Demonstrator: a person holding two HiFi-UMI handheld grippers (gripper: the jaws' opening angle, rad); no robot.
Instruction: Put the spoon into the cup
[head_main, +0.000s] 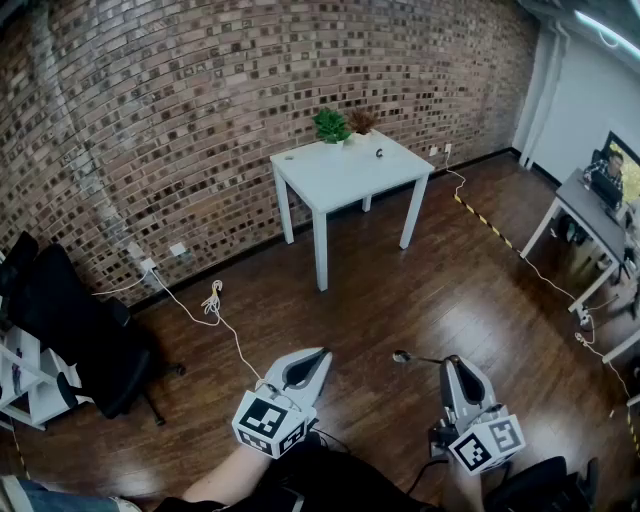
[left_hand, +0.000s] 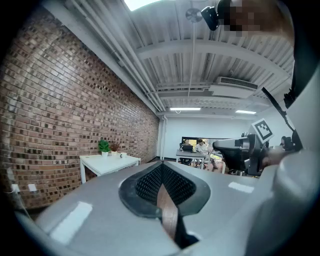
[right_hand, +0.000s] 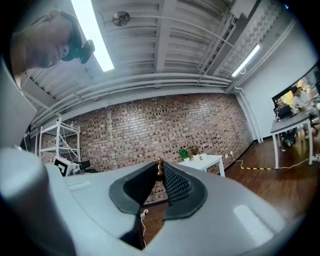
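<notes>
**Progress.** The spoon is in hand but not delivered. My right gripper has its jaws closed on the handle end, pinched at the very tips. The bowl sticks out toward 9 o'clock in the head view. My left gripper has its jaws together with nothing between them.

**Target.** The cup stands upright on the white table, at 12 o'clock from me and well apart from both grippers. It is empty as far as I can tell at this range.

**Outstanding, in my judgement.** I must close the gap to the table, bring the spoon over the cup's mouth, lower it in and release.

**Surface.** The table top carries only the cup and two small potted plants, which sit near the cup at its 10 o'clock.

**Room.** The wooden floor is dark, and a brick wall stands behind the table. A cable trails across the boards at 10 o'clock. A black chair stands at 9 o'clock and a second desk at 3 o'clock.
</notes>
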